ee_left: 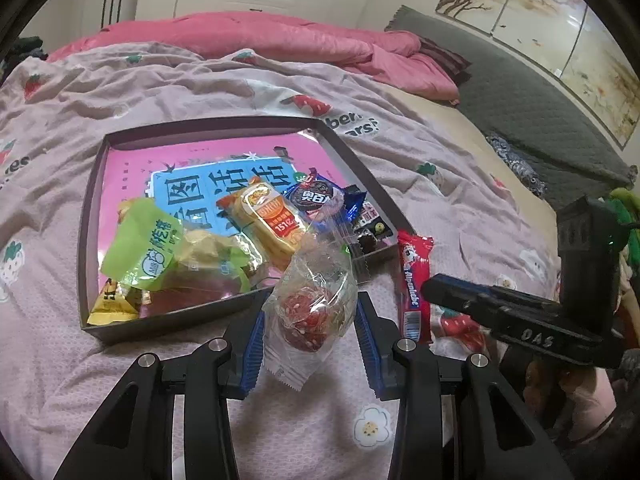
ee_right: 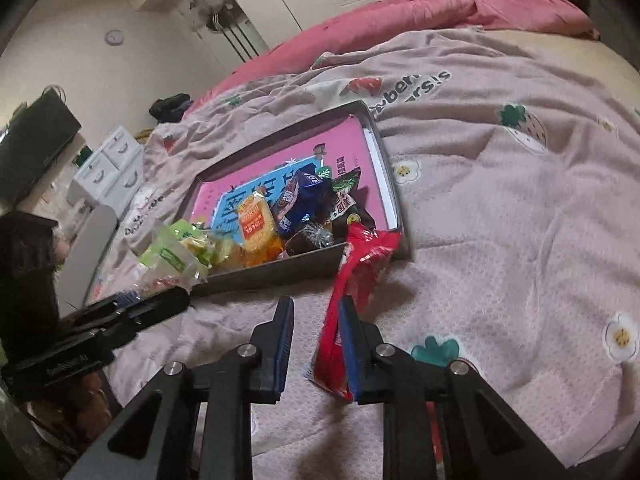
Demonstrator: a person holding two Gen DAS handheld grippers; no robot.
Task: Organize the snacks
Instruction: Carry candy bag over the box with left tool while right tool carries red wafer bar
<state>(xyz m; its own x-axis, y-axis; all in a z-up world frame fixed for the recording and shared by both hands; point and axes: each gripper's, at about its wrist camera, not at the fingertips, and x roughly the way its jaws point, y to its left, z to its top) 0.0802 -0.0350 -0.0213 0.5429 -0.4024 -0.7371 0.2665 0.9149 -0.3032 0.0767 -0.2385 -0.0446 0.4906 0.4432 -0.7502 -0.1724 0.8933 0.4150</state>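
My left gripper (ee_left: 308, 300) is shut on a clear packet with a red snack inside (ee_left: 312, 312), held just above the near rim of a shallow dark box (ee_left: 92, 200). The box has a pink floor and holds a green pack (ee_left: 148, 248), an orange cracker pack (ee_left: 272, 216), a blue cookie pack (ee_left: 320, 196) and other snacks. My right gripper (ee_right: 316, 304) is shut on the near end of a red candy stick (ee_right: 348, 272). The stick lies against the right pad, and its far end reaches the box's near right corner (ee_right: 336, 264).
The box lies on a bed with a pale pink strawberry-print cover (ee_right: 500, 220). A bright pink quilt (ee_left: 280, 40) is bunched at the far side, and a grey headboard (ee_left: 520, 100) runs along the right. White drawers (ee_right: 108, 168) stand beside the bed.
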